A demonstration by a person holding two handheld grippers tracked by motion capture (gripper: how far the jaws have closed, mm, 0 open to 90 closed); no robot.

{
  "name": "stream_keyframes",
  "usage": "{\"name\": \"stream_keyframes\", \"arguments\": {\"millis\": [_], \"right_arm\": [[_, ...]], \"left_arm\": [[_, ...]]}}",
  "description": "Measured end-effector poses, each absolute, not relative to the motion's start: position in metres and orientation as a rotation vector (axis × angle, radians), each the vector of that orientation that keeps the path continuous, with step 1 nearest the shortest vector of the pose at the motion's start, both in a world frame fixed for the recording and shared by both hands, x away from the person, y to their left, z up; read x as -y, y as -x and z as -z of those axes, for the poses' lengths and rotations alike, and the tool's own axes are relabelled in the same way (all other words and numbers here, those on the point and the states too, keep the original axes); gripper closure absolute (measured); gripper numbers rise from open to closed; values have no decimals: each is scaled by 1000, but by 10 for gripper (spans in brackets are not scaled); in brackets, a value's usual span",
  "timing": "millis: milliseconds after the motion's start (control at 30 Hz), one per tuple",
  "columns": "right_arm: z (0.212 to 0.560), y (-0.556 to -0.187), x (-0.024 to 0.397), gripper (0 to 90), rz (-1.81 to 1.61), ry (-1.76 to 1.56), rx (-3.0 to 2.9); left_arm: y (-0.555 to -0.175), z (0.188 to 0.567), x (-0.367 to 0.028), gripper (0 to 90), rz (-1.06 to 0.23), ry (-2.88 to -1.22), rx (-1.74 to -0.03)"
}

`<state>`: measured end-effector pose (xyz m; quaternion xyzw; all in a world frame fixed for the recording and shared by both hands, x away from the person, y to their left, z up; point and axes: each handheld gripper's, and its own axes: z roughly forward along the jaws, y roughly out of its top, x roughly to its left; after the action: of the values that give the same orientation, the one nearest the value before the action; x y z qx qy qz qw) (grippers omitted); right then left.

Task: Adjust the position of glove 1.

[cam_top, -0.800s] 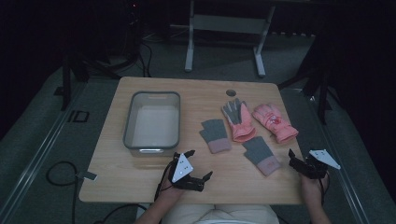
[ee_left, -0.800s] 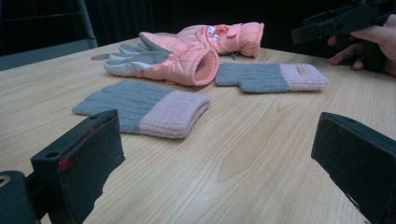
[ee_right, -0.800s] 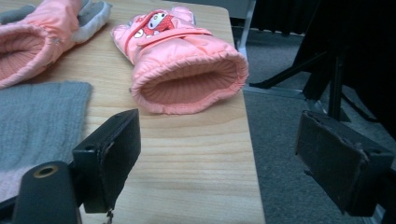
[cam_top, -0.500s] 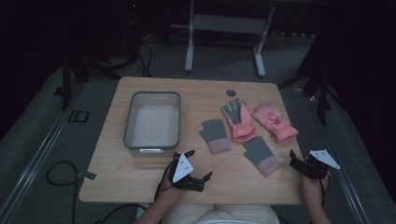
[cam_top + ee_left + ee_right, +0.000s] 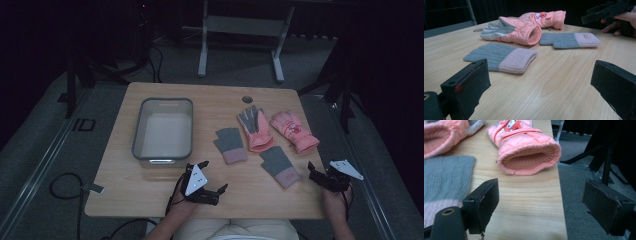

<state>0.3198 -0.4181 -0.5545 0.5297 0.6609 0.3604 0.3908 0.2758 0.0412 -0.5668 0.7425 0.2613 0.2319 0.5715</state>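
From above, the grey tub (image 5: 163, 131) sits at the table's (image 5: 150, 192) left, four gloves at its right. The left gripper (image 5: 214, 191) rests near the front edge, jaws wide with nothing between them; its own view faces a grey knitted glove with a pink cuff (image 5: 501, 57) just ahead (ribbed and flat). The right gripper (image 5: 314, 175), jaws also wide and empty, hovers at the table's right edge, facing a puffy pink glove's open cuff (image 5: 527, 153).

A dim recording lab: bare wooden table (image 5: 150, 190), floor cables (image 5: 60, 182), metal stand (image 5: 240, 25).
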Motion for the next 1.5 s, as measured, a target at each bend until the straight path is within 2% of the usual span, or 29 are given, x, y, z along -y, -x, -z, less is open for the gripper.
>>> {"name": "stream_keyframes", "arguments": {"millis": [367, 1000, 1500], "right_arm": [[546, -326, 415, 135, -938, -1370, -1820], [464, -329, 375, 155, -1023, -1181, -1814], [472, -367, 330, 118, -1103, -1266, -2045]], "left_arm": [[-276, 567, -41, 15, -541, -1743, -610], [-276, 567, -41, 14, -543, -1742, -606], [-276, 567, -42, 14, -538, -1742, -606]]}}
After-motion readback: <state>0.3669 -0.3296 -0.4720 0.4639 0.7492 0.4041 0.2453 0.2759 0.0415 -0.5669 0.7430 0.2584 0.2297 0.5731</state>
